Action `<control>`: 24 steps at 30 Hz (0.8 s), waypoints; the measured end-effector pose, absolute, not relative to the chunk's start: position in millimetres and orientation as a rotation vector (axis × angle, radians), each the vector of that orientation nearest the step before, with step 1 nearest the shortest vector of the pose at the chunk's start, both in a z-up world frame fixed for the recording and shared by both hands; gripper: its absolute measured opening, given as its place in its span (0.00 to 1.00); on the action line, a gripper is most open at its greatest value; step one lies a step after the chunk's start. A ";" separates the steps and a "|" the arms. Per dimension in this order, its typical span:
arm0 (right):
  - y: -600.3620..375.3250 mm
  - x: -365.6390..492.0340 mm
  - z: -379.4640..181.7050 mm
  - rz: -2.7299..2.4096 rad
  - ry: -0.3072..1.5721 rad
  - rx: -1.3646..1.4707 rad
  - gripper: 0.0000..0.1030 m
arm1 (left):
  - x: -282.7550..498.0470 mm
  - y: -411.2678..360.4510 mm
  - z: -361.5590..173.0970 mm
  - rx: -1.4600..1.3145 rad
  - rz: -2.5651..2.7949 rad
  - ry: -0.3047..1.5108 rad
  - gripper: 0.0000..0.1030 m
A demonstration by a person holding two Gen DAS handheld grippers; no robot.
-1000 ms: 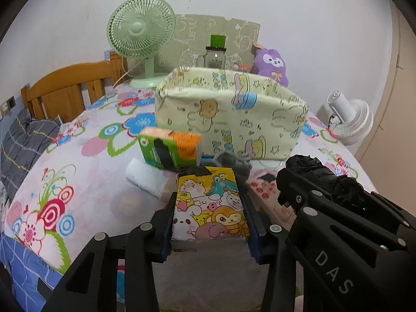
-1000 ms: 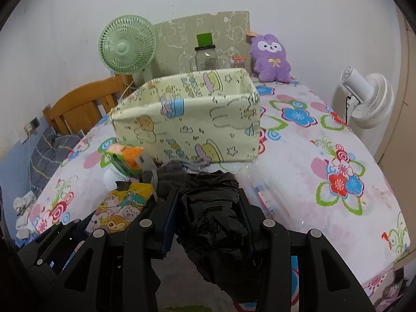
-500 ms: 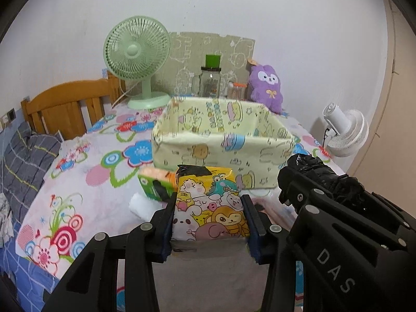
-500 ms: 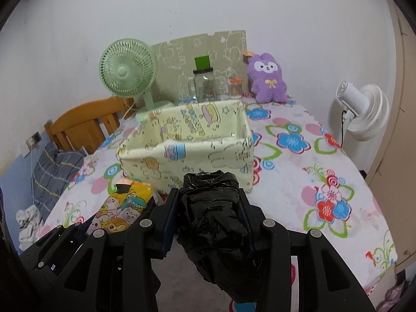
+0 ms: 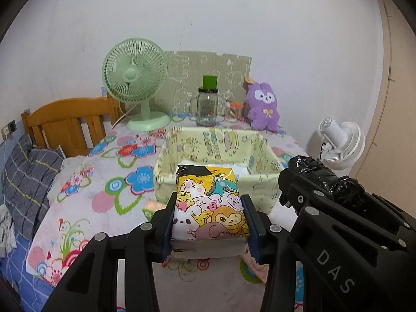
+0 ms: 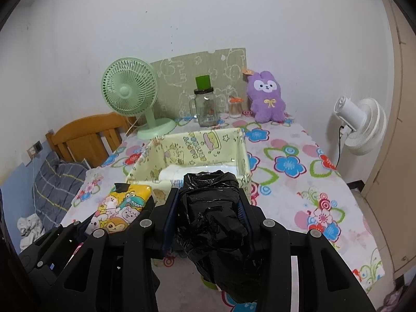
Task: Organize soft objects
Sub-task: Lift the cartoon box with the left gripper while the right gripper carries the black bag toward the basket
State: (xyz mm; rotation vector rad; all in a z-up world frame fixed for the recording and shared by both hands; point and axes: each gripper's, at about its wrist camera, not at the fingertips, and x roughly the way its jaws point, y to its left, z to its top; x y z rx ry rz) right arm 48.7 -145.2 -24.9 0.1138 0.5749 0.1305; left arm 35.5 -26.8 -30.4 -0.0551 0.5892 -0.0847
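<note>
Here the left gripper (image 5: 210, 217) is clamped on a tissue pack (image 5: 208, 202) printed with cartoon animals, its blue-padded fingers (image 5: 169, 223) pressing both long sides, so the pack rides clear of the table (image 5: 85, 197). In the right wrist view the right gripper (image 6: 208, 213) grasps a black bag (image 6: 212, 208), crumpled and glossy (part of it sags below the jaws), and the tissue pack shows at about 9 o'clock of that bag, just beside it. Both loads hang near the front wall of the bin (image 6: 241, 156), a pale yellow fabric box with cartoon prints that sits open on the flowered cloth at 12 o'clock of each gripper. Inside the bin lies a white roll (image 6: 173, 173) against the near left corner, with more white material beside it. In the left wrist view a small piece of an orange and green packet (image 5: 150, 206) peeks out at 9 o'clock of the left fingers, on the cloth. Beyond the bin, along the wall, stand a green fan (image 5: 135, 78) at 11 o'clock, a glass jar (image 5: 207, 106) with a green lid at 12, and a purple plush (image 5: 262, 110) at 1 o'clock. A white fan (image 6: 361, 124) stands off the table at 2 o'clock, and a wooden headboard (image 6: 85, 132) at 10.
</note>
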 end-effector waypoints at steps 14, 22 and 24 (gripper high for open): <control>-144.1 60.2 5.0 0.130 0.523 0.110 0.44 | 50.5 -24.1 -6.6 -0.058 -0.100 0.542 0.45; -141.7 75.0 11.3 0.127 0.507 0.101 0.44 | 67.6 -22.3 -0.4 -0.059 -0.097 0.528 0.45; -141.5 81.1 12.7 0.131 0.505 0.106 0.44 | 73.9 -21.4 0.8 -0.061 -0.095 0.528 0.45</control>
